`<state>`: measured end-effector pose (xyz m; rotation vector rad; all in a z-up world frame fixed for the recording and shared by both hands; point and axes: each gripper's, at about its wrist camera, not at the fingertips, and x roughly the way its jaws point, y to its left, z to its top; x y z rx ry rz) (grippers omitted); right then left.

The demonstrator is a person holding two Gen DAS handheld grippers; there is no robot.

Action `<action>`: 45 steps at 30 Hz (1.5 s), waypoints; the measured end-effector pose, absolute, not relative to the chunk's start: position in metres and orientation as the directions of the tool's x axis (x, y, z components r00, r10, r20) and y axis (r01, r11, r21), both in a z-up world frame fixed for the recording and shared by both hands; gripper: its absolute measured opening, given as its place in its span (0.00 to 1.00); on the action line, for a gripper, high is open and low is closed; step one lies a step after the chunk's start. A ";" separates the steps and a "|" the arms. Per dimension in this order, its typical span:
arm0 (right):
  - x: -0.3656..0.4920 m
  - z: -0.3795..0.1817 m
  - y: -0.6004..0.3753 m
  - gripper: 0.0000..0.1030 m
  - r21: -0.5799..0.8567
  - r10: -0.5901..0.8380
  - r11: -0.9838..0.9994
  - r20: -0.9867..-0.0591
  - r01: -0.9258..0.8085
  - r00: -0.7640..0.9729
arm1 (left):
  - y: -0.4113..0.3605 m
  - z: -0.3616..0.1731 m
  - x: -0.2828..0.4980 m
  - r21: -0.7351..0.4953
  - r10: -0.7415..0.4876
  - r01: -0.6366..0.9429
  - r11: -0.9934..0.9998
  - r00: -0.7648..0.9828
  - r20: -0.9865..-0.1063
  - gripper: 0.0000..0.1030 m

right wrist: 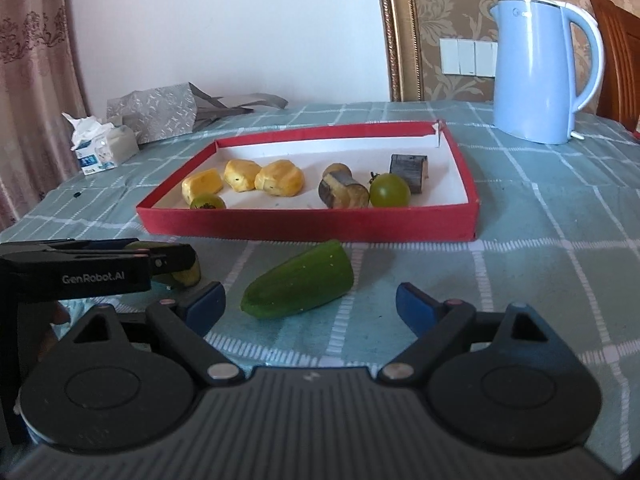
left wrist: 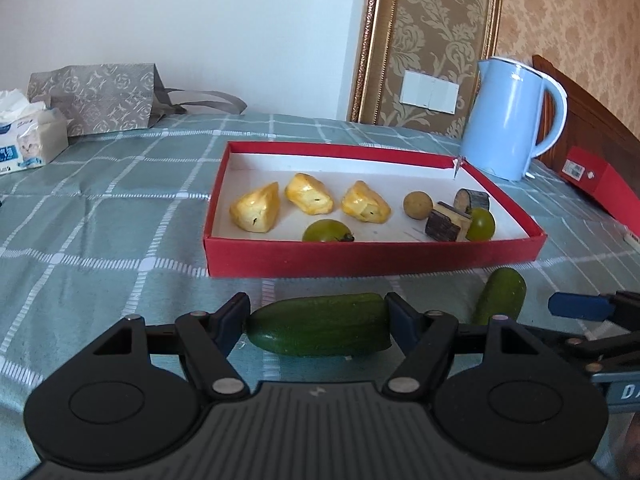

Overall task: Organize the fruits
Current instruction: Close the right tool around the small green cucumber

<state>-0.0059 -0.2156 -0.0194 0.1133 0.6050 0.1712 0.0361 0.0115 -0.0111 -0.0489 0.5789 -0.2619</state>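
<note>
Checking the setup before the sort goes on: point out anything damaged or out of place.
The red box has a torn far right corner, its wall split and bent inward. Two cucumber pieces lie outside it on the tablecloth: one between the left gripper's fingers, the other free.

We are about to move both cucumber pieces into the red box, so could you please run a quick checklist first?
1. Left tongs closed on the left cucumber piece: ok.
2. Right tongs gripping the right cucumber piece: not ok, pads clear of it.
3. Right cucumber piece lying between the right pads: ok.
4. Bare floor in the red box for both: ok, along the back.
5. Kettle clear of the box: ok.
</note>
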 end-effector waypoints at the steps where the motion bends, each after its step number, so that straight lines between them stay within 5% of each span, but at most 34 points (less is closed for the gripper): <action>1: -0.005 -0.019 -0.213 0.89 0.151 0.183 0.982 -0.557 -0.118 0.810 | 0.011 -0.011 0.036 -0.118 -0.257 0.229 0.966 0.806 -0.533 0.71; 27: -0.004 -0.018 -0.199 1.00 -0.231 -0.196 0.970 -0.531 0.082 0.825 | 0.018 -0.010 0.036 -0.141 -0.258 0.216 0.966 0.813 -0.521 0.71; 31: -0.009 -0.014 -0.212 1.00 -0.175 -0.137 0.983 -0.512 0.053 0.848 | 0.016 -0.010 0.035 -0.136 -0.256 0.218 0.967 0.815 -0.519 0.71; 35: 0.000 -0.014 -0.211 0.83 -0.146 -0.081 0.989 -0.528 0.004 0.845 | 0.016 -0.010 0.035 -0.137 -0.257 0.218 0.966 0.815 -0.519 0.71; 45: 0.023 -0.025 -0.218 0.74 -0.079 -0.045 0.997 -0.573 0.000 0.818 | 0.016 -0.010 0.035 -0.134 -0.255 0.217 0.967 0.815 -0.521 0.71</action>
